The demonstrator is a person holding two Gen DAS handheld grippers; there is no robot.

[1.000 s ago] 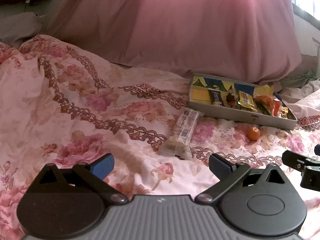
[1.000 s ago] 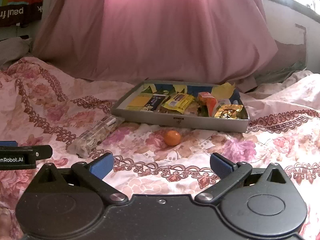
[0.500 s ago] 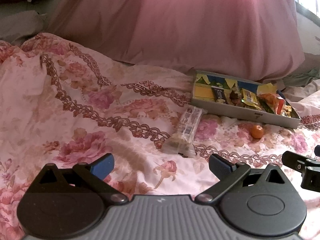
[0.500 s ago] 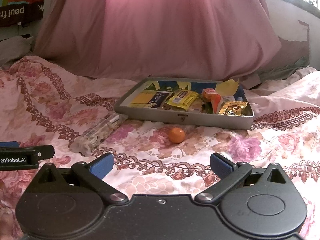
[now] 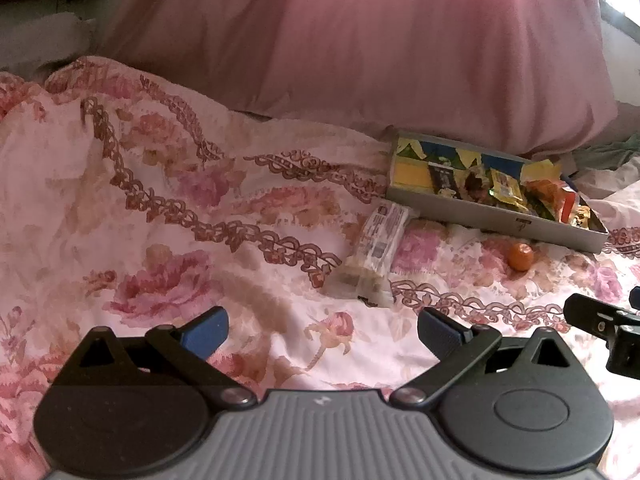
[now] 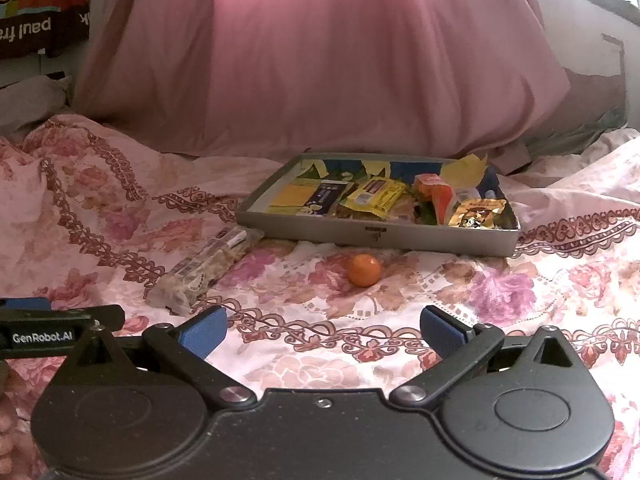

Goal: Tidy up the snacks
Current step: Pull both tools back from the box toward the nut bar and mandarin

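Both tongs hang spread and empty — left gripper (image 5: pixel 322 330), right gripper (image 6: pixel 322 330) — short of the grey tray (image 6: pixel 376 236). Just left of the tray lies a clear-wrapped snack bar (image 6: pixel 206 268), light and crinkly (likely slippery), best pinched across its middle; the small orange ball (image 6: pixel 363 270) in front of the tray may roll.

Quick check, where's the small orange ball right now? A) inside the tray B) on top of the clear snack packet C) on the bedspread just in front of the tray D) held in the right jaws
C: the orange ball lies on the floral bedspread in front of the grey tray, apart from the clear snack packet; both sets of jaws stand open and empty.
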